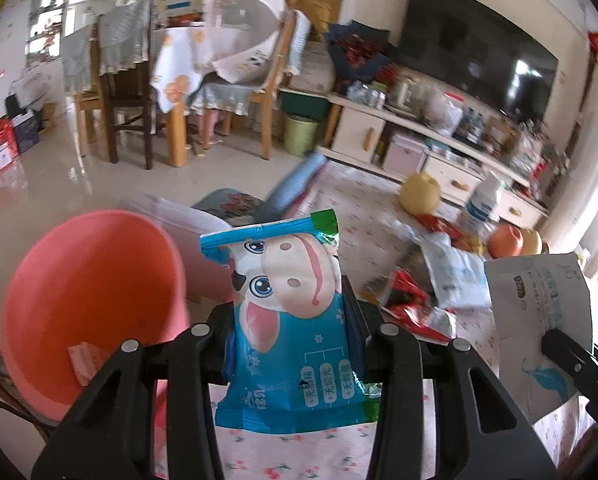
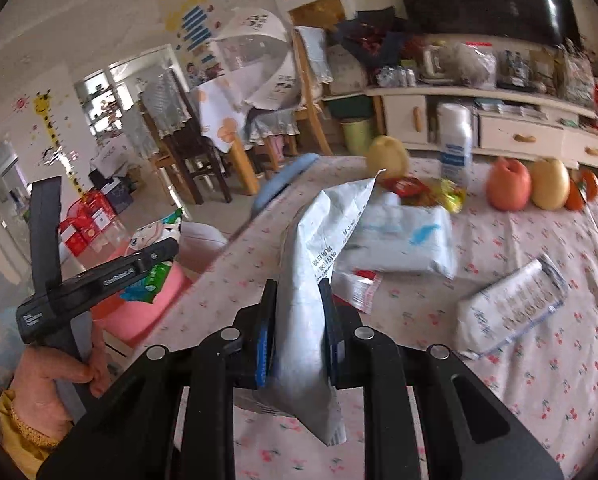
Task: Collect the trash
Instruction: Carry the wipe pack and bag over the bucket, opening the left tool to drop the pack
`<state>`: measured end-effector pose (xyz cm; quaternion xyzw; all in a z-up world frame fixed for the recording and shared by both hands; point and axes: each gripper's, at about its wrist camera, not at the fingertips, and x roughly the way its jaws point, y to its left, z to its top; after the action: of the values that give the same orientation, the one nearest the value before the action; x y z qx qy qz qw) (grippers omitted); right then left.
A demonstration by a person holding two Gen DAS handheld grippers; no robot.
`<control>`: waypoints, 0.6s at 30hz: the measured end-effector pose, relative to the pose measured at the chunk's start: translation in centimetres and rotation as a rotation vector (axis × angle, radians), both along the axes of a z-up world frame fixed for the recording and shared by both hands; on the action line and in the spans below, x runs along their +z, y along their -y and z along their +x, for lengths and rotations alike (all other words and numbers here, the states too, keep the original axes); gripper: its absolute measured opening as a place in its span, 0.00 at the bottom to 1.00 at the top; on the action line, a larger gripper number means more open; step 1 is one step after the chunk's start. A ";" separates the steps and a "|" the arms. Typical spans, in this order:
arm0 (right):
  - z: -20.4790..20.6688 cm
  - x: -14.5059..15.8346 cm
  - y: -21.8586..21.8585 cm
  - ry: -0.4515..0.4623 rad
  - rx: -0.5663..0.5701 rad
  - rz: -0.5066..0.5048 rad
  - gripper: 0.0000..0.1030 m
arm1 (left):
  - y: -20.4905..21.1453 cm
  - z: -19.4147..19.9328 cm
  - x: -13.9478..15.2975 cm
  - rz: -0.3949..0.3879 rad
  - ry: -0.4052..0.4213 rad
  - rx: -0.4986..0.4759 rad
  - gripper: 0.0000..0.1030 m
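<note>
So the pink bin [image 1: 87, 304] sits off the bench's [image 2: 539, 360] edge at about 9 o'clock from our left gripper [image 1: 295, 328], and inside we can see one small pinkish wrapper [image 1: 85, 360] lying on the bottom. Can't make out anything else in there.

Our left gripper has its jaws clamped tight on a blue snack packet [image 1: 291, 320] with a cartoon cow face, held upright, top edge at 12 o'clock. It hangs just beside the bin's rim, not over the opening as far as we can tell.

Our right gripper [image 2: 299, 320] has its jaws closed on a crumpled white paper bag [image 2: 319, 280] that sticks up and leans toward 1 o'clock. In the right wrist view, the left hand [image 2: 51, 384] shows at 8 o'clock, wrapped around its gripper handle with a yellow sleeve at the wrist.

More trash is on the floral bench: a flat white pouch [image 2: 403, 240] at 1 o'clock, a white printed packet [image 2: 511, 312] at 3 o'clock, a red wrapper [image 1: 411, 304]. Fruit [image 2: 509, 186] and a white bottle [image 2: 455, 140] stand along the far edge.
</note>
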<state>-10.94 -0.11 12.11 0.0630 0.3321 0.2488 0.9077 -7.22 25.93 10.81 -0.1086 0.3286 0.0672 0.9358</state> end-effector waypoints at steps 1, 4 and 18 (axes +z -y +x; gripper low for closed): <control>0.1 0.4 -0.9 0.006 0.015 -0.001 0.21 | -0.5 -0.1 0.1 0.005 0.003 0.015 0.42; 0.3 1.2 -3.5 0.024 0.058 -0.005 0.21 | -2.5 -0.4 0.6 0.030 0.013 0.080 0.42; 2.1 2.3 -16.7 0.040 0.255 -0.016 0.21 | -11.8 -1.8 1.1 0.003 0.003 0.313 0.42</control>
<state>-8.88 16.56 14.44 0.0078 0.3212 0.3608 0.8756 -8.98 37.75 11.93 -0.1570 0.3062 0.2126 0.9145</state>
